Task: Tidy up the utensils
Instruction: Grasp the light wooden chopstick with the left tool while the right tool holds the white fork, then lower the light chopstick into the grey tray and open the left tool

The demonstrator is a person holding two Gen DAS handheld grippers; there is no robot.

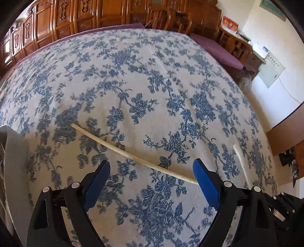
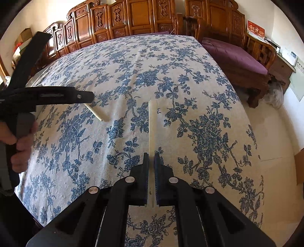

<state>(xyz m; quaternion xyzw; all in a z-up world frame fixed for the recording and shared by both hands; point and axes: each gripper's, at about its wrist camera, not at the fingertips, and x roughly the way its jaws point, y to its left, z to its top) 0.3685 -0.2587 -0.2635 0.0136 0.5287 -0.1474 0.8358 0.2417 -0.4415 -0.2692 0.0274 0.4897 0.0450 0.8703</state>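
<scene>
The right gripper (image 2: 151, 157) is pressed together on a pale chopstick (image 2: 151, 123), pinching it near one end so that the long free part runs straight out ahead of the blue pads (image 2: 146, 171), over the middle of the table. Whether that free end rests on the cloth or floats just above it is hard to say from here.

The left gripper (image 1: 152, 169) is spread wide, its two blue fingers (image 1: 206, 182) standing well apart and pointing steeply down at the table. Nothing is pressed between them. A second chopstick (image 1: 131, 153) lies flat on the cloth, slanting across the gap: one end sits just beside the right-hand finger, the other reaches off toward the table's left edge. In the right wrist view, a hand (image 2: 18, 142) grips that gripper's handle at the left.

The table carries a white tablecloth (image 1: 152, 76) with blue flowers. At its left edge a grey container (image 1: 17, 171) shows only in part. Beyond the far edge stand carved wooden furniture (image 2: 133, 17) and a purple-cushioned bench (image 2: 233, 55).
</scene>
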